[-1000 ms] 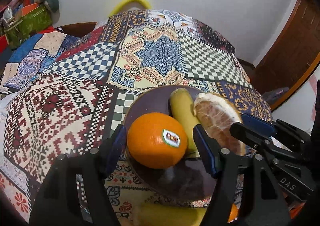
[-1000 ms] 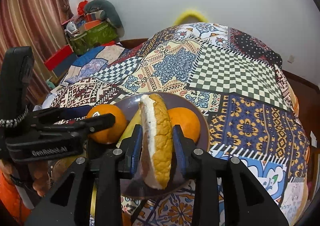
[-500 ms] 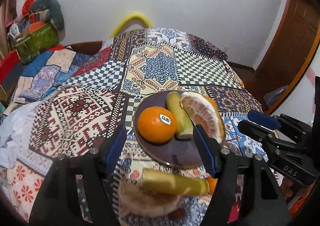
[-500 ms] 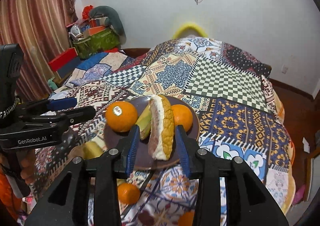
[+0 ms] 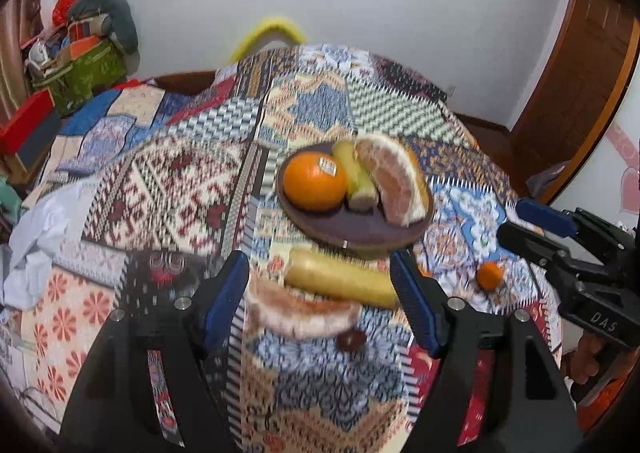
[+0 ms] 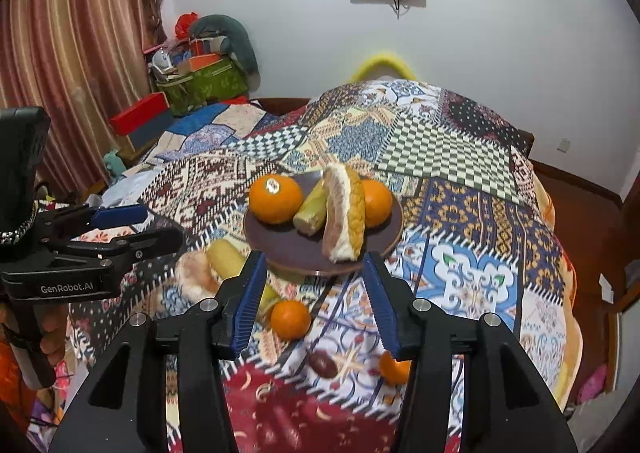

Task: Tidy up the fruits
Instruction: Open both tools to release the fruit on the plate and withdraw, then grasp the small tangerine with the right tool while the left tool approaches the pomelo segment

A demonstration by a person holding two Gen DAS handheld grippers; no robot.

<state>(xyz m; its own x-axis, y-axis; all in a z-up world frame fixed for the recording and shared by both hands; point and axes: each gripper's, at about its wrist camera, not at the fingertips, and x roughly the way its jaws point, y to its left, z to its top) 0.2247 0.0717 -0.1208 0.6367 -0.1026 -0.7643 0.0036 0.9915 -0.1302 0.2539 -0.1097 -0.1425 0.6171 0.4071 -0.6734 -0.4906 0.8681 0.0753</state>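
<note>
Four fruits on the plate already, w/ more loose on the quilt. Left gripper and right gripper both spread wide, holding nothing. Risk imo: pomelo wedge sits on edge, bump it and it tips off.

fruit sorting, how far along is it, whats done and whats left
Done: the dark round plate holds a stickered orange, a second orange, a green-yellow banana piece and a pomelo wedge.

In hand: nothing; the left gripper and right gripper are both open and empty.

Left on the patchwork cloth: a yellow banana, another pomelo wedge, two small oranges and a small dark fruit.
</note>
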